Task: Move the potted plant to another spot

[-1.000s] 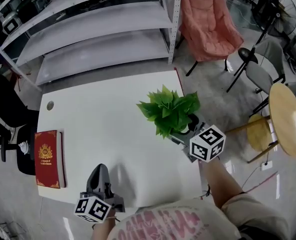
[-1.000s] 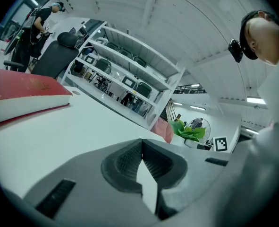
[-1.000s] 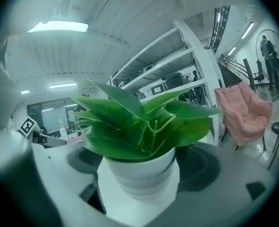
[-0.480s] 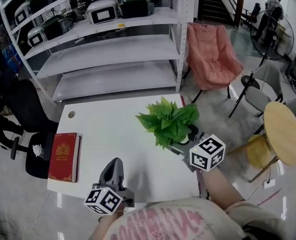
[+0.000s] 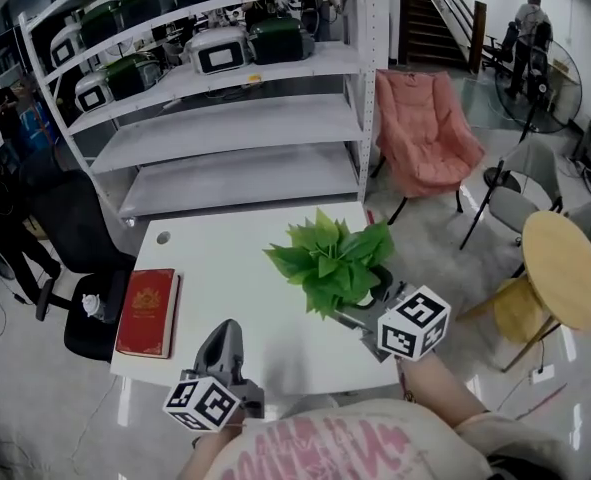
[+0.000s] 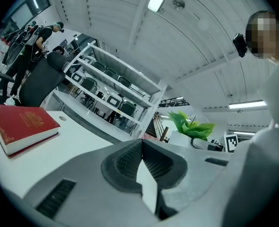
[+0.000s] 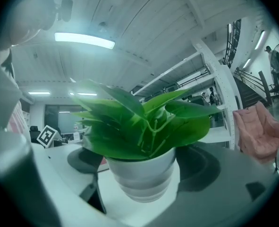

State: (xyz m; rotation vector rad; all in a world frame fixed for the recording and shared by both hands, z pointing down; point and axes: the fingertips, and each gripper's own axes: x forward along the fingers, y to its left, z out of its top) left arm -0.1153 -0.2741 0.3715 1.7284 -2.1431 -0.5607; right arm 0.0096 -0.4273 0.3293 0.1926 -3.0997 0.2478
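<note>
At the left of the head view the red book (image 5: 147,311) lies flat by the left edge of the white desk (image 5: 230,258). Treat it as something to steer round, not as a landing spot.

Just right of it, low in the frame, your left claw (image 5: 226,332) hovers over the near edge of the desk. Its jaws are pressed together on nothing, and its own view shows only bare desk past the tips. Park it there, out of the path, ready to steady the pot if it leans.

Right of centre, the potted plant (image 5: 330,261) sits close to the right edge of the desk, well apart from the book. From above, its leaves hide most of the pot. In the right gripper view, your right claw (image 7: 141,171) has the white pot squarely between its jaws, and they appear to pinch it across the ribbed wall. I cannot tell whether the base is clear of the desk.

The pot looks smooth and tapered, and the foliage makes it top-heavy, so a loose or hurried carry could let it slip or tilt. Grip firmly and raise it straight up before you travel. Hold the pot upright and carry it slowly inward, away from the right edge, towards the bare stretch in the middle of the desk. Set the base down flat before you spread the jaws.
</note>
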